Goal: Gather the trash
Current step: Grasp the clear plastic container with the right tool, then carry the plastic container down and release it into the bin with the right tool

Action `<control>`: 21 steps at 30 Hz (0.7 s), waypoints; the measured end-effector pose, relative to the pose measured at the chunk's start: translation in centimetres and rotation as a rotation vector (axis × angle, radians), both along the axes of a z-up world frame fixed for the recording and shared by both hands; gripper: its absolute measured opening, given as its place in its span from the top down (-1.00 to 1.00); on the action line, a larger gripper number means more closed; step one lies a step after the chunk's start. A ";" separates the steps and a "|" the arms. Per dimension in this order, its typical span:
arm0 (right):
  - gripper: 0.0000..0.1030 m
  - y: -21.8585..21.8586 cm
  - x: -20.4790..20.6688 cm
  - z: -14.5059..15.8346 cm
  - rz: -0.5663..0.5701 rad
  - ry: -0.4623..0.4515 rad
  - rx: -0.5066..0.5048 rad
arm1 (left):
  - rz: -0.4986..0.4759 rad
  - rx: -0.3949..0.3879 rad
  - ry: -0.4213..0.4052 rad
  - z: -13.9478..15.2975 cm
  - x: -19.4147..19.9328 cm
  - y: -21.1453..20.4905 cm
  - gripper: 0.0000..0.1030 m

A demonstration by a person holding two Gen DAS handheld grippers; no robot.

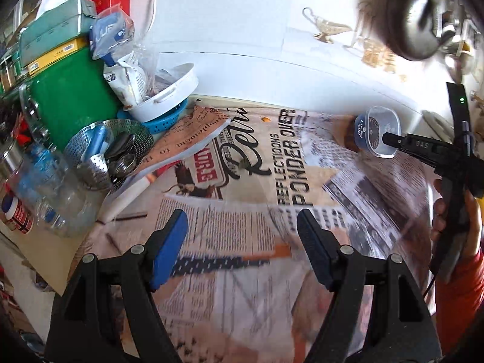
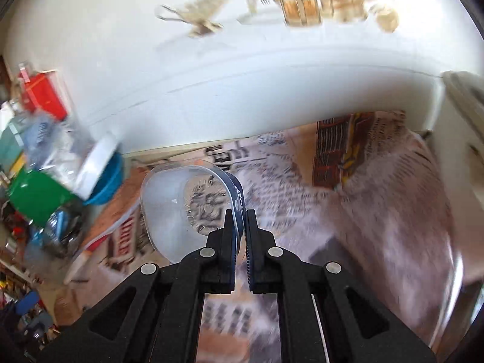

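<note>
Plastic cup point(image 2: 178, 208): clear, blue-labelled, empty; pinched by its rim in right gripper point(image 2: 239, 220), jaws clamped tight, lifted above newspaper-covered table point(image 1: 242, 181). Left gripper point(image 1: 242, 242): jaws apart, nothing between. Step: carrying picked trash. Next: locating a bin, none visible.

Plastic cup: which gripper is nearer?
Right. The right gripper is shut on the plastic cup's wall; the left gripper hangs open over the newspaper, well away.
</note>
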State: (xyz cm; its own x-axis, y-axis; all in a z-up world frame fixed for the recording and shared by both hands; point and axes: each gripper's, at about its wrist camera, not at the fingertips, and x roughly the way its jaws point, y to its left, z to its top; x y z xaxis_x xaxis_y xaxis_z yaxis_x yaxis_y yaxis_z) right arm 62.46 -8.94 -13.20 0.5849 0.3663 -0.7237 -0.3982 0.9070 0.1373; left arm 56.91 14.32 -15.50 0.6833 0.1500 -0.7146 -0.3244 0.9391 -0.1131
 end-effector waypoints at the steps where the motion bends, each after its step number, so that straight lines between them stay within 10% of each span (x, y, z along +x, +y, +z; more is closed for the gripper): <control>1: 0.90 0.7 -2.0 0.9 -0.005 -0.023 -0.003 | -0.022 0.001 -0.012 0.2 -2.0 0.0 -0.43; 9: 0.90 -0.6 -17.9 1.7 -0.090 -0.112 0.015 | -0.175 0.052 -0.036 0.1 -17.0 0.0 -0.43; 21: 0.90 -2.2 -28.5 -4.3 -0.160 0.119 0.008 | -0.280 0.026 0.121 -3.7 -26.5 -3.1 -0.43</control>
